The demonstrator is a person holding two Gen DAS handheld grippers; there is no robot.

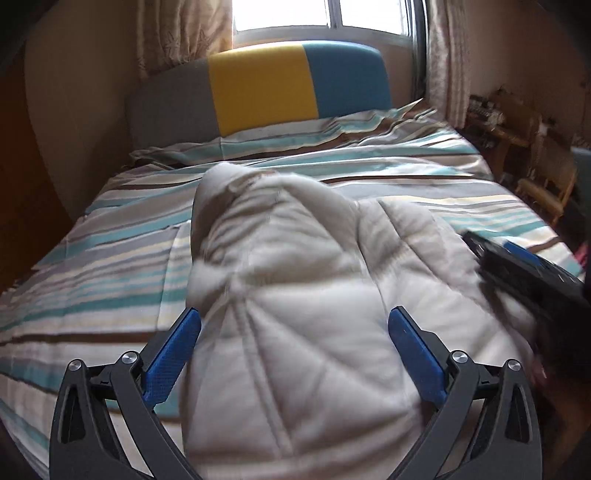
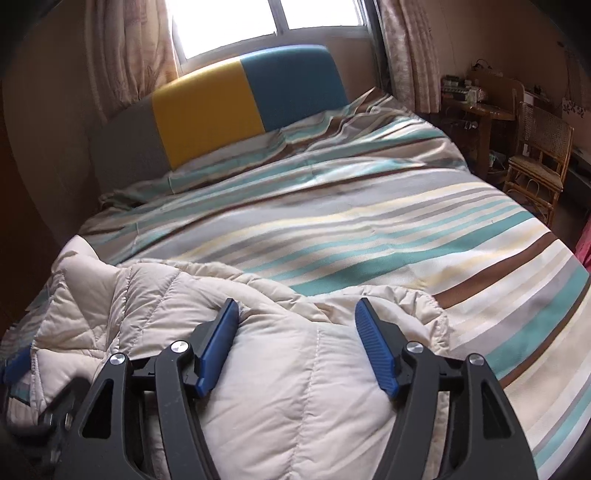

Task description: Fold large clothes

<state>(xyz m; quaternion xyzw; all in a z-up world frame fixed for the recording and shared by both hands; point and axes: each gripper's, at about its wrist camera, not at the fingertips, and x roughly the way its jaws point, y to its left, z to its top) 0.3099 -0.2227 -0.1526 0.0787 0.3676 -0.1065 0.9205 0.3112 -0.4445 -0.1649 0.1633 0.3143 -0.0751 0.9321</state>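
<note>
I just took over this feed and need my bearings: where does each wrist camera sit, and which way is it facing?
Left wrist: rides the left gripper, facing the headboard over the cream quilted jacket; its open blue fingers and the right gripper show.
Right wrist: rides the right gripper, open, same heading, with the wicker chair at its right.
Shared: jacket, striped bedcover, headboard, window.

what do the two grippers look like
Both match: the left gripper and right gripper have black angular linkage arms with triangular cutouts and round silver pivot bolts. Each finger carries a long blue ribbed pad. No cables, markings or sleeves show.
</note>
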